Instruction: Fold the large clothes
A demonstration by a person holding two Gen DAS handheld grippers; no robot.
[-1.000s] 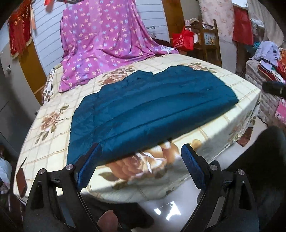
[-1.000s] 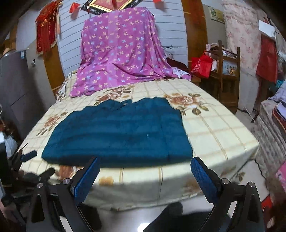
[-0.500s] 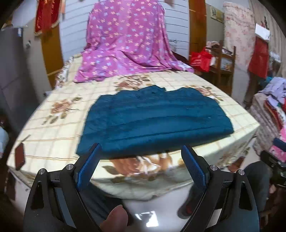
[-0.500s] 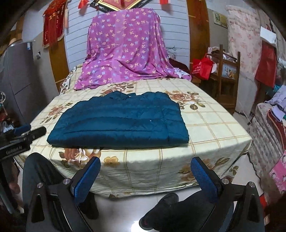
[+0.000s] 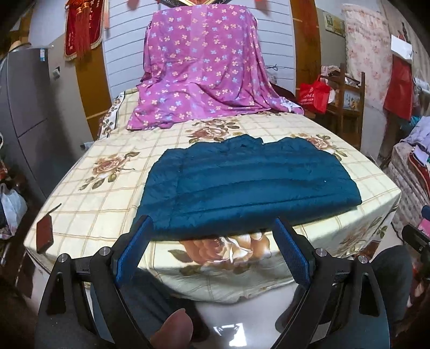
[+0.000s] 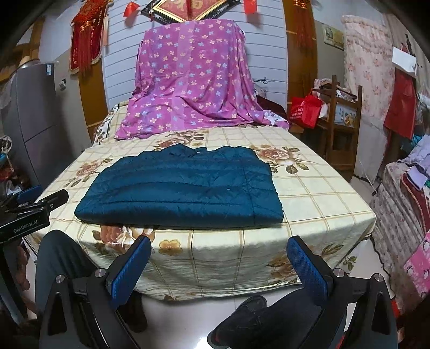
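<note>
**A:** Any readable text? Only spotted "GenRobot.AI" in white on the black body of the left gripper (image 6: 32,212), seen poking in at the left edge of the right wrist view. Gold characters on the framed plaque (image 6: 188,8) up top, cut off by the frame, so can't read. Something white printed on the red bag (image 5: 313,96) too, way too small.

**B:** Same here. Sticker on the grey fridge (image 5: 42,51), unreadable.

**A:** Grippers?

**B:** Both spread wide, holding nothing, touching nothing. Left gripper (image 5: 212,247): blue pads (image 5: 134,247) parted, hanging just off the near edge of the bed (image 5: 107,198), tips lined up in view with the hem of the blue jacket (image 5: 242,188) but no contact visible. Right gripper (image 6: 217,265): equally released, lower and further back, fingers in front of the bedsheet's hanging side.

**A:** Jacket location?

**B:** Flat on the floral checked sheet, folded into a wide rectangle, collar toward the far side, hem close to the near edge. Sits toward the near-centre of the bed.

**A:** Room to move?

**B:** Bare sheet left and right of the jacket, and beyond it up to the purple floral cloth (image 6: 188,80) draped at the head. Small dark red flat thing (image 5: 44,233) at the near-left corner. Wooden shelf (image 6: 341,118) and clutter off the right side; legs and shoes below the grippers.
</note>
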